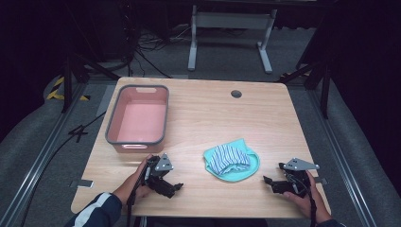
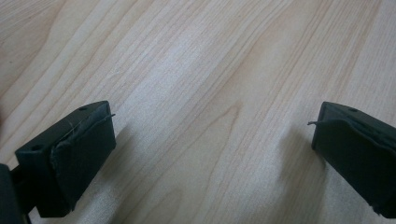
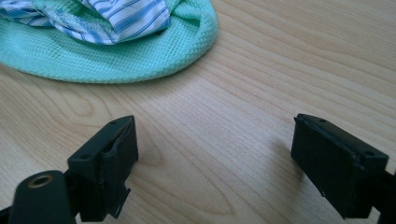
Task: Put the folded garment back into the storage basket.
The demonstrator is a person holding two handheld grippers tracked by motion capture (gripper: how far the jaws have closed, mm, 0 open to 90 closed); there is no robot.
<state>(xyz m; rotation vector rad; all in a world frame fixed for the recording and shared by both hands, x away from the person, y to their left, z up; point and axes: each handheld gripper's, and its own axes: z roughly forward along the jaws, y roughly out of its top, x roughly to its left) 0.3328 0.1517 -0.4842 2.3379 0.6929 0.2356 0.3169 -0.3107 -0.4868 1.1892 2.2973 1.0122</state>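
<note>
A mint-green cloth (image 1: 236, 170) lies near the table's front, with a blue-and-white striped cloth (image 1: 228, 158) bundled on top of it. The same pair shows at the top left of the right gripper view, green cloth (image 3: 140, 56) under striped cloth (image 3: 126, 16). My left gripper (image 1: 177, 187) rests low over bare wood left of the cloths, its jaws wide apart and empty (image 2: 212, 140). Right of the cloths sits my right gripper (image 1: 268, 182), open, pointing toward them with nothing between its jaws (image 3: 215, 144).
A pink tub with a grey rim (image 1: 111, 124) stands at the table's back left. A round cable hole (image 1: 236, 93) sits near the far edge. Bare wood (image 1: 213, 113) spreads between tub and cloths. Beyond the table stand a white frame (image 1: 231, 21) and floor cables.
</note>
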